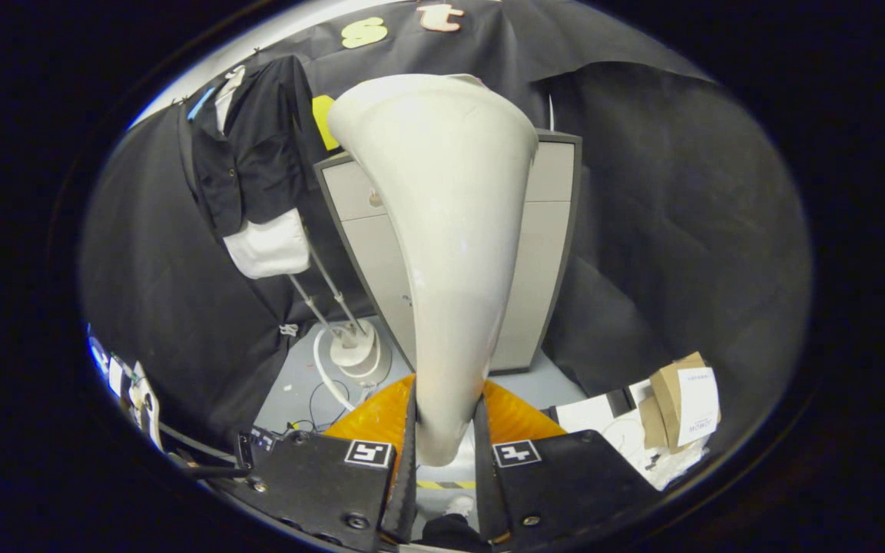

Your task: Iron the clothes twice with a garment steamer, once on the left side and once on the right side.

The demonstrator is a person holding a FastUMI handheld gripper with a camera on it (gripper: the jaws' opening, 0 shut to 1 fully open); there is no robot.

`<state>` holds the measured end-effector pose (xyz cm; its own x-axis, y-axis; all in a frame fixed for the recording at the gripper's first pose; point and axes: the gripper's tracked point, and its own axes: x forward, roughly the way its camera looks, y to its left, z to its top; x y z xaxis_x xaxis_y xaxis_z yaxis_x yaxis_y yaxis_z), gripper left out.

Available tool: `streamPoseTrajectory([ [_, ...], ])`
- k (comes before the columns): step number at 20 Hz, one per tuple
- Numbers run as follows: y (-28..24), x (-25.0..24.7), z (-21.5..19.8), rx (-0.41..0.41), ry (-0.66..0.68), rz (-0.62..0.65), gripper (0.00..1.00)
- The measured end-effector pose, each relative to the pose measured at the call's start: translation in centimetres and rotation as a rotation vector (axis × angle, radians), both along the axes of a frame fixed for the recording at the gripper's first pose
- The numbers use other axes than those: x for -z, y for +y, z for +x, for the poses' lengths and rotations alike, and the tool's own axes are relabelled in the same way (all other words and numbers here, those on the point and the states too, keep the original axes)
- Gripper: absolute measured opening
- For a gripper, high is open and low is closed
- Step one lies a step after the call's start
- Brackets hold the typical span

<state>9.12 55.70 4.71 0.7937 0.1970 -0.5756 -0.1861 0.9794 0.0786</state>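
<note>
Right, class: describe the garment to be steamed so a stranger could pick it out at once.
Start at the grey cabinet behind the steamer head, which the gripper clamps. Beside the cabinet, on a stand against the black cloth wall, hangs the dark shirt. A white piece hanging below its hem sets it apart.

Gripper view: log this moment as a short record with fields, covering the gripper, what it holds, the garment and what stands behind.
gripper: gripper shut on the steamer head, both fingers pressing its narrow neck
held item: steamer head, pale cone widening away from the fingers
garment: black shirt hanging on the stand, apart from the steamer head, a white piece below its hem
stand: garment stand with slanted poles and a round base on the floor
behind: grey cabinet against the booth wall
task state: steamer head not yet at the shirt
</note>
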Motion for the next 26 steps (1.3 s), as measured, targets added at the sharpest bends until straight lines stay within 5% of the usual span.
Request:
streamPoseTrajectory([
  [26, -2.2, -0.4, -1.3, -0.033, -0.014, -0.021, 0.35],
])
